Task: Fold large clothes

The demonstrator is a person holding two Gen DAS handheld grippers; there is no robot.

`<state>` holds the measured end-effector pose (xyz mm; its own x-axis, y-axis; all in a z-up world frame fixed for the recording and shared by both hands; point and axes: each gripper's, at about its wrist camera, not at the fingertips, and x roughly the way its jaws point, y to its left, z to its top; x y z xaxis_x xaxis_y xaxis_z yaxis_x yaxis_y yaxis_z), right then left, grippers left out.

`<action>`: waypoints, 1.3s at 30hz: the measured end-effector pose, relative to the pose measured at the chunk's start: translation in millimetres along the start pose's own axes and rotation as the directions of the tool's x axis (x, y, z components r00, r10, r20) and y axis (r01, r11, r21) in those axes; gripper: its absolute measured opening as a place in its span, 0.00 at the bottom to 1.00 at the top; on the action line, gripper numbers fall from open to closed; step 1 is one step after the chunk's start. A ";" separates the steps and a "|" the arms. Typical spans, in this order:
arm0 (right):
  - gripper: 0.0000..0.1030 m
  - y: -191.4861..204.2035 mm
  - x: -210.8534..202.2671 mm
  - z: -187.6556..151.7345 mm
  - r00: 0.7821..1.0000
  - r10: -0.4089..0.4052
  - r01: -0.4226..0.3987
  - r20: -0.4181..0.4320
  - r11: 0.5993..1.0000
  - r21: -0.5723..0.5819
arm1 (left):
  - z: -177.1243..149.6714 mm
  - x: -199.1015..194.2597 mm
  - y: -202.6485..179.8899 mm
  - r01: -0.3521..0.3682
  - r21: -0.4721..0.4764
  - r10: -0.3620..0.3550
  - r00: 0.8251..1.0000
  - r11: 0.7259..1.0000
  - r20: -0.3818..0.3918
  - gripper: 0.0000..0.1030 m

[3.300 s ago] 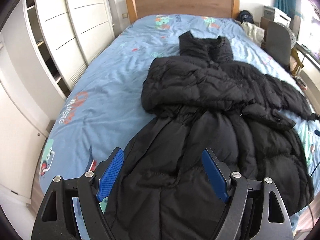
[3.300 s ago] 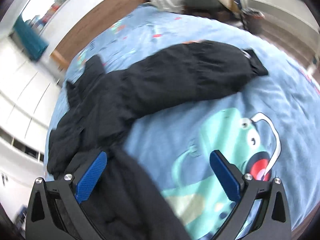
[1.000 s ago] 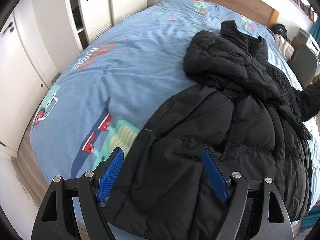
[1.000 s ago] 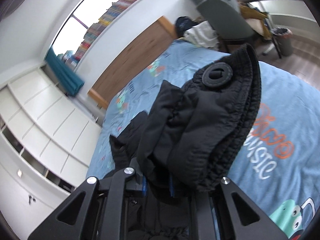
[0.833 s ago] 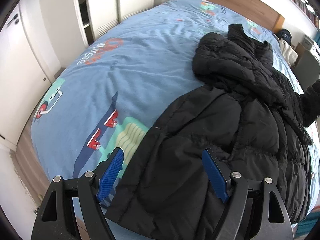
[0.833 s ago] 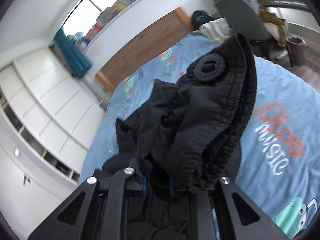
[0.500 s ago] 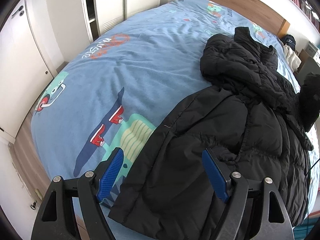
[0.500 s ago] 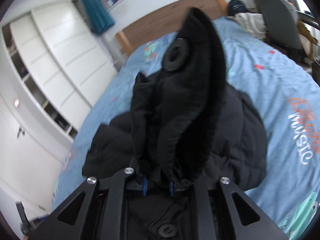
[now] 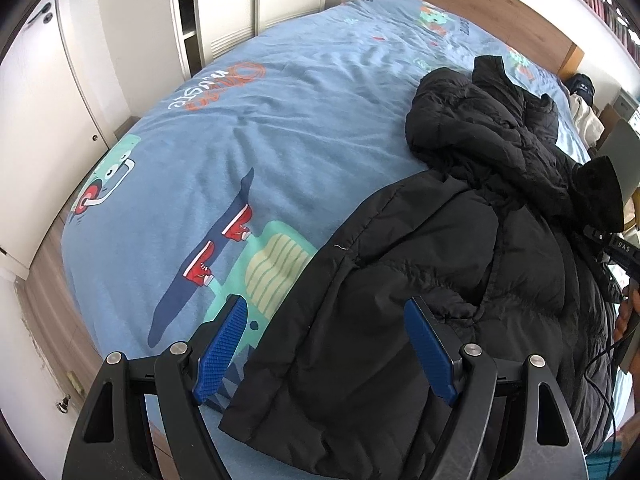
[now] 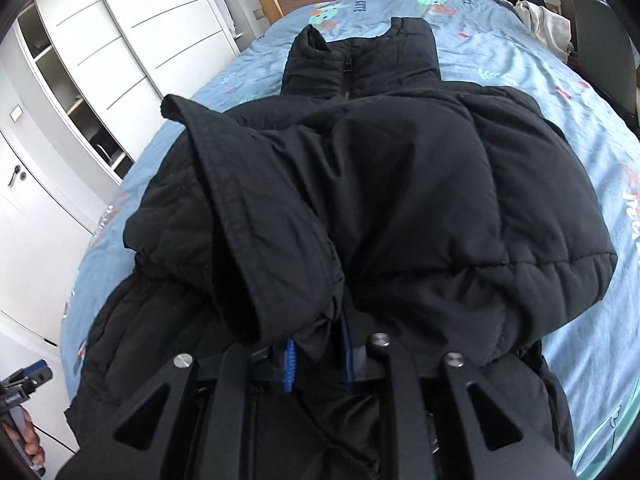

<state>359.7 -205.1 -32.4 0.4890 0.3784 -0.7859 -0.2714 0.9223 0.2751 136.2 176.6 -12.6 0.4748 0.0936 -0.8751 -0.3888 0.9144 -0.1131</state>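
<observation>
Two hand-held grippers work over one black puffer jacket spread on a blue cartoon-print bedspread. The left gripper hovers with blue pads wide apart above the jacket's lower left corner, gripping nothing. The right gripper, jaws nearly together and just opening, has the sleeve cuff between its pads, laid across the jacket's chest.

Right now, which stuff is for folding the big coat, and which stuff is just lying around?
For the folding:
- black puffer coat
- its sleeve, pinched in the right gripper, whose jaws are opening
- left gripper, open above the hem
- blue bedspread

Just lying around:
- white wardrobe
- grey chair
- cream clothes
</observation>
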 end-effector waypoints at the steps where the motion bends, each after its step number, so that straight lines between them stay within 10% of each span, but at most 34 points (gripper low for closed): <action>1: 0.19 1.5 -2.0 1.1 1.000 -0.006 0.006 -0.003 1.000 -0.008 | -0.2 -1.1 0.0 0.003 -0.002 -0.003 1.000 1.000 0.002 0.77; 6: 0.52 16.5 -8.8 -3.4 1.000 0.006 -0.006 -0.010 0.998 -0.069 | -0.6 -6.3 -3.9 0.021 0.004 -0.021 1.000 1.000 0.011 0.77; 19: 0.53 4.4 -73.2 -23.4 0.998 0.050 -0.046 0.042 0.994 -0.098 | 9.8 -5.3 -90.9 0.126 0.157 -0.130 0.991 0.979 0.016 0.77; 30: 0.53 -79.4 -96.0 4.8 0.983 -0.124 0.126 0.138 0.992 -0.004 | 68.3 28.1 -258.5 0.235 0.378 -0.272 0.961 0.895 0.046 0.77; 39: 0.53 -108.6 -59.3 36.7 0.981 -0.115 0.111 0.158 0.993 0.034 | 116.3 81.8 -353.2 0.305 0.443 -0.347 0.938 0.843 0.015 0.77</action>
<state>390.6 -324.8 4.7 0.6414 0.2778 -0.7151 -0.1875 0.9606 0.2050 404.3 -92.8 10.4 0.5919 -0.2233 -0.7745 0.1667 0.9740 -0.1534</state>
